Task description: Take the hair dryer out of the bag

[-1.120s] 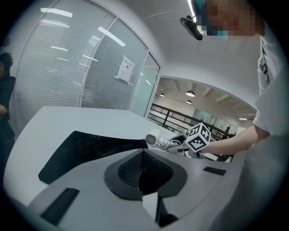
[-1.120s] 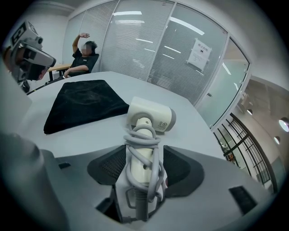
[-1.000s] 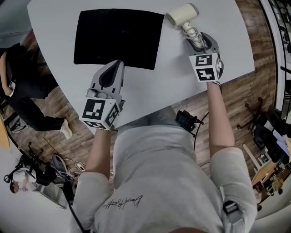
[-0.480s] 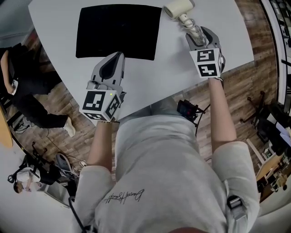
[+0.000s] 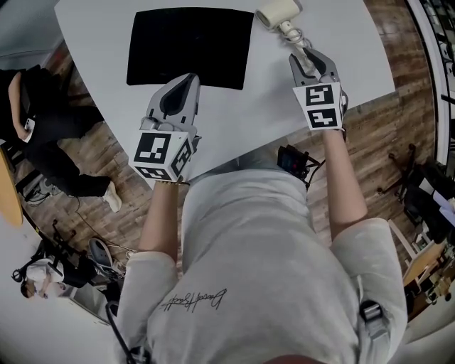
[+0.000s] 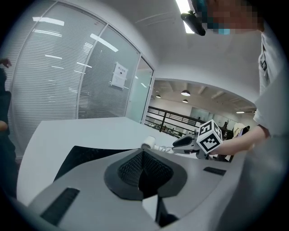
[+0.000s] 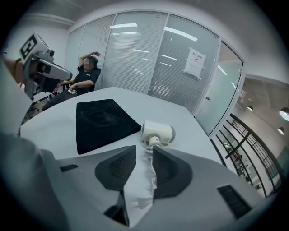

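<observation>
The white hair dryer [image 5: 279,13] lies on the white table [image 5: 234,121], outside and to the right of the flat black bag [image 5: 188,46]. Its cord trails back toward my right gripper [image 5: 302,57]. In the right gripper view the dryer [image 7: 158,133] lies just beyond that gripper [image 7: 143,169]. Its jaws have just been closing but keep a gap, and nothing is pinched; the cord [image 7: 146,187] lies on the table below the gap. My left gripper [image 5: 186,79] hovers at the bag's near edge with its pads together and empty [image 6: 143,155].
A person in black [image 7: 88,72] sits beyond the table's far-left side. The table's near edge [image 5: 234,160] runs just under both grippers, with wooden floor [image 5: 370,135] beyond. The left gripper view shows the bag [image 6: 90,155], the dryer [image 6: 148,142] and my right gripper [image 6: 189,142].
Both grippers have lifted off the table and sit nearer the head camera. The dryer and the bag lie where they were.
</observation>
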The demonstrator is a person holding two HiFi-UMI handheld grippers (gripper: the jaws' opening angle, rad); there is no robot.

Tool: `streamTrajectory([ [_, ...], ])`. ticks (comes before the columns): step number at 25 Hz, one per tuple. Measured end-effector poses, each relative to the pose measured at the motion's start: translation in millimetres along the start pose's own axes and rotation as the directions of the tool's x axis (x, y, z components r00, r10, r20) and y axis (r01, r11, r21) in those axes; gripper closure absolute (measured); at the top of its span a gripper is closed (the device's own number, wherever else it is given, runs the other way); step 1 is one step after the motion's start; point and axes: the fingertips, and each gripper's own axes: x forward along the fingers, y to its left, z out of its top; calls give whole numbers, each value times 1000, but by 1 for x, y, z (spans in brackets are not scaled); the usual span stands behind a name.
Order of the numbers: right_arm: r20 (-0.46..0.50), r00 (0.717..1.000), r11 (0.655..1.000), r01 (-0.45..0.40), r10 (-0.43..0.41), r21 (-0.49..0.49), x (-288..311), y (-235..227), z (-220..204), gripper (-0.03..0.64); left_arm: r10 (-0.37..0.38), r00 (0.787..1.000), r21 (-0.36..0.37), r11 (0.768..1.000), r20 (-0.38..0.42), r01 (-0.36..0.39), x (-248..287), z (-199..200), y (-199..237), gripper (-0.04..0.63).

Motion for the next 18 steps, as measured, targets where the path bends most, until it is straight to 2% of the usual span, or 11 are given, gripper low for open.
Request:
streamTrajectory([
  [3, 28, 999, 1000, -21, 20, 8, -10, 6, 10, 544, 11, 1000, 23, 1000, 1, -11, -4, 4, -1, 584],
  [7, 61, 993, 993, -103, 100, 54, -21, 20, 24, 582, 19, 1000, 55, 998, -5, -18, -6, 5, -5, 584],
  [14, 117, 977, 979, -189, 178, 82, -38, 38, 42, 592, 28, 999, 70, 997, -15, -27, -13, 3, -12, 584],
  [18, 118, 963, 963, -254, 243, 89, -42, 54, 40, 592, 30, 999, 71, 997, -20, -28, -16, -2, -18, 584],
])
